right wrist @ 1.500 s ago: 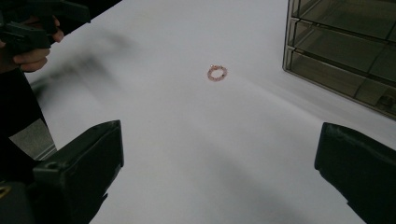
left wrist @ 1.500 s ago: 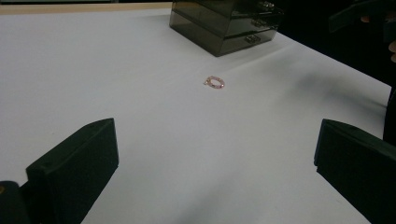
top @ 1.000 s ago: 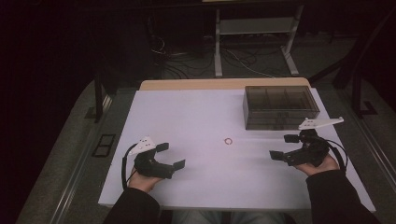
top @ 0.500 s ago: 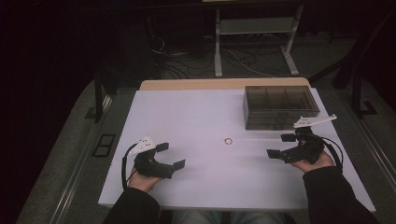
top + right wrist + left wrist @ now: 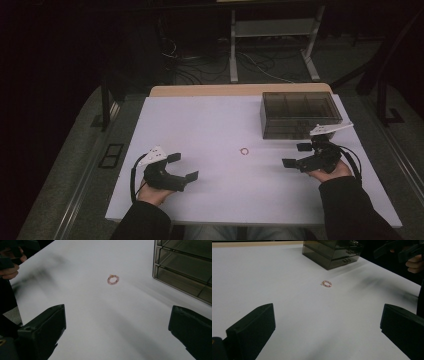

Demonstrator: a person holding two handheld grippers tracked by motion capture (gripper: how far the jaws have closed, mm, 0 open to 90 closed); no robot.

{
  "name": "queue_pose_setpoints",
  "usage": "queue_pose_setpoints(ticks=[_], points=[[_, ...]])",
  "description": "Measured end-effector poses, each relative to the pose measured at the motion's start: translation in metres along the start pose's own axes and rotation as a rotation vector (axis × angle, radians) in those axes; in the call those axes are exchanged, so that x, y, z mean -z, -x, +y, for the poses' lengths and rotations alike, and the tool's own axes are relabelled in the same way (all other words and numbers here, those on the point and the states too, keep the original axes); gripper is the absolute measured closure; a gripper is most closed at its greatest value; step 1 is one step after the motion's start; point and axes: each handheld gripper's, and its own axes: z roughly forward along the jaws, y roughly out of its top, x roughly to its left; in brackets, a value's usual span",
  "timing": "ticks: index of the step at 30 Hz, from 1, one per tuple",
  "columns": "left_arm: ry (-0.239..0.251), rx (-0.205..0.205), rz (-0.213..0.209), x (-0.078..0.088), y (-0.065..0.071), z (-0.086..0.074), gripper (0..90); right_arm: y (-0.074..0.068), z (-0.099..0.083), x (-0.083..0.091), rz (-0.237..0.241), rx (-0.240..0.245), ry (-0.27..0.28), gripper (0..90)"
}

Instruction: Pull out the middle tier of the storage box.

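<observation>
Your left gripper (image 5: 181,167) and right gripper (image 5: 296,155) both rest low on the matte white table (image 5: 215,125), blocky black jaws spread wide, holding nothing. The small pink beaded ring (image 5: 244,151) lies flat between them. The smoky translucent drawer box (image 5: 300,114) sits at the ring's 2 o'clock.

Left gripper (image 5: 182,166) and right gripper (image 5: 296,155) are hovering low with jaws spread wide, pointing inward toward each other.
</observation>
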Motion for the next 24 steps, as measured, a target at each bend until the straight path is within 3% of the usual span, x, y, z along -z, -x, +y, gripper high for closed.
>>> queue_pose_setpoints(ticks=[14, 24], points=[[-0.004, -0.002, 0.000, 0.000, 0.000, 0.000, 0.0, 0.011, -0.003, -0.013, 0.010, -0.028, -0.028, 0.6], [-0.009, -0.005, 0.001, 0.000, 0.000, 0.000, 0.0, 0.021, -0.003, -0.017, 0.014, -0.070, -0.018, 0.6]])
